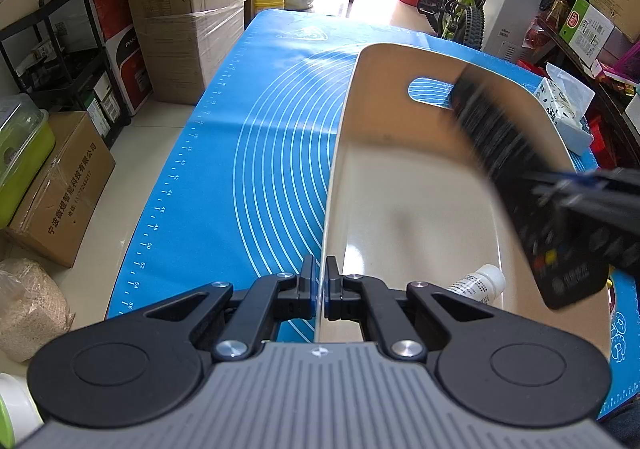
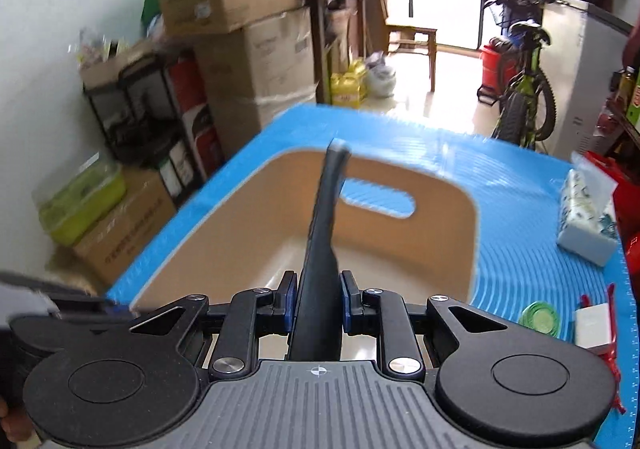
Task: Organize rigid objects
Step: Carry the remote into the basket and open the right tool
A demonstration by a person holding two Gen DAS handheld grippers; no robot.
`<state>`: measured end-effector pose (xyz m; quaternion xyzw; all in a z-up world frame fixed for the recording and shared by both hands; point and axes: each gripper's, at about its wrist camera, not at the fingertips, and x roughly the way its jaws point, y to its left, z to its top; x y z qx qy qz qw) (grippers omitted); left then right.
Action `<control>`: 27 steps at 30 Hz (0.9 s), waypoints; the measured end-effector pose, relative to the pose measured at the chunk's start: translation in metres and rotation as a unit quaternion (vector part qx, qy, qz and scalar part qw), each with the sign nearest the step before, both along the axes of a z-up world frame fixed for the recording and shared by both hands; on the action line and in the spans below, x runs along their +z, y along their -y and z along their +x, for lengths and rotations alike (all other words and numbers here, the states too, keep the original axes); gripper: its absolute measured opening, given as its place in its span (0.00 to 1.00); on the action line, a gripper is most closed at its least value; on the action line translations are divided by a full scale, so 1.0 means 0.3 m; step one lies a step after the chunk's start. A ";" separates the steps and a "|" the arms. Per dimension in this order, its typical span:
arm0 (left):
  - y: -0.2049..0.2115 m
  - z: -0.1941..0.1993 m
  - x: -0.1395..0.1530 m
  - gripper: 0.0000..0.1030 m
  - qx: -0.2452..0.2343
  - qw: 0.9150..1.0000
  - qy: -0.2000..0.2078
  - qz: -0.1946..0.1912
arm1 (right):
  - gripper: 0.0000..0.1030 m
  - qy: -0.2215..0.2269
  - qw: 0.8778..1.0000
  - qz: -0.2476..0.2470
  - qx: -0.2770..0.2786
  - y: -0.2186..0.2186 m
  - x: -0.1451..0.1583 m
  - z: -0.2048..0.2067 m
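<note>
Looks like we're maybe partway: the left gripper (image 1: 320,281) is clamping its jaws on the bin (image 1: 400,185) wall, a small white bottle (image 1: 480,283) is already lying inside, and the right gripper (image 2: 318,301), jaws clamped on a black remote (image 2: 320,241), is hanging over it, while the green lid (image 2: 540,319) and white box (image 2: 594,329) are sitting at the desk's (image 2: 520,177) right edge.

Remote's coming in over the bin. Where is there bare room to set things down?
Free: most of the bin floor beyond the white bottle; the blue mat left of the bin. Crowded: the mat's right edge, by the tissue pack, green lid, white box.
</note>
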<state>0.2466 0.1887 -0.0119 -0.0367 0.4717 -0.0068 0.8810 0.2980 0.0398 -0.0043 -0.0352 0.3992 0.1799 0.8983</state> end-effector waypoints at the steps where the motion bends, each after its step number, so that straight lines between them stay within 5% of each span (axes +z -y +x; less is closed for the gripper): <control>1: -0.001 -0.001 0.001 0.05 0.000 1.000 0.000 0.000 | 0.30 -0.008 1.000 -0.004 0.003 -0.012 -0.017 0.001; 3: -0.003 -0.001 0.002 0.05 0.000 1.000 0.001 -0.001 | 0.26 -0.023 1.000 -0.017 0.007 -0.033 -0.050 0.003; 4: -0.003 -0.001 0.002 0.05 0.001 1.000 0.001 -0.001 | 0.12 -0.029 0.999 -0.021 0.011 -0.040 -0.065 0.004; 15: 0.000 -0.006 0.004 0.06 0.001 1.000 0.004 -0.001 | 0.12 -0.044 0.999 -0.027 0.014 -0.048 -0.086 0.000; 20: 0.000 -0.006 0.004 0.06 0.001 1.000 0.004 -0.001 | 0.19 -0.031 0.999 0.014 -0.032 0.078 -0.028 -0.019; 22: 0.000 -0.005 0.004 0.06 0.001 1.000 0.004 -0.001 | 0.33 -0.016 0.998 0.021 -0.053 0.139 0.003 -0.030; 27: 0.001 -0.005 0.004 0.06 0.001 1.000 0.004 -0.001 | 0.49 0.017 0.994 0.009 -0.111 0.292 0.053 -0.037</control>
